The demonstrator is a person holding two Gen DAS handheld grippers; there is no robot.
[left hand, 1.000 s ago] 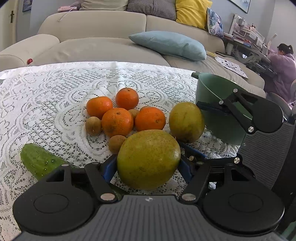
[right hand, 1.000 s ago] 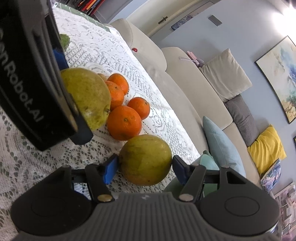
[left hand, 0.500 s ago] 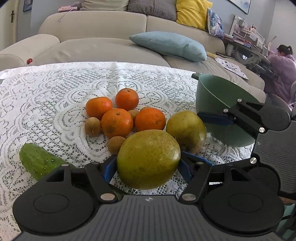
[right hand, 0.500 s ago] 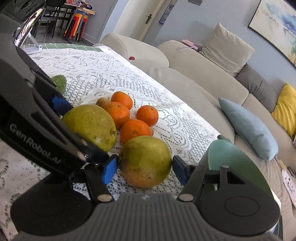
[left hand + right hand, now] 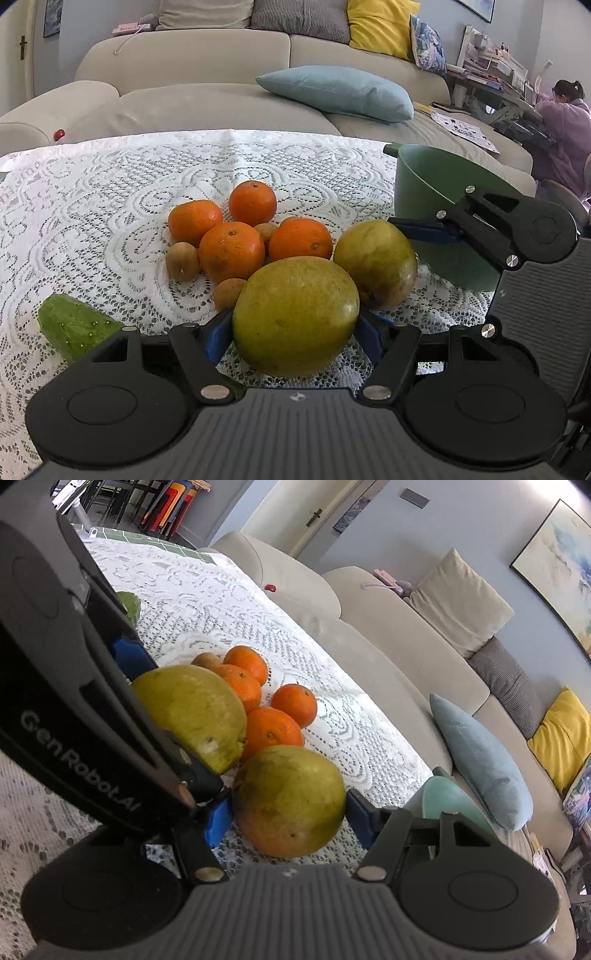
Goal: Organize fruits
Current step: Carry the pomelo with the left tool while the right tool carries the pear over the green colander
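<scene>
A big yellow-green citrus fruit (image 5: 295,314) sits between the blue pads of my left gripper (image 5: 295,334), which is shut on it just over the lace cloth. Right beside it, a second yellow-green fruit (image 5: 290,799) with an orange blush is clamped in my right gripper (image 5: 288,814); in the left wrist view this fruit (image 5: 375,262) lies against the first. Behind both are several oranges (image 5: 231,251) and small brown fruits (image 5: 182,260). A green bowl (image 5: 424,184) stands at the right, just behind the right gripper.
A cucumber (image 5: 74,326) lies on the lace tablecloth (image 5: 92,206) at the near left. A beige sofa (image 5: 192,74) with cushions runs along the far table edge. A person (image 5: 565,122) sits at a desk far right.
The right gripper has rolled with its fruit still between the pads, so its view now sits more upright. The left gripper and its fruit have stayed put.
</scene>
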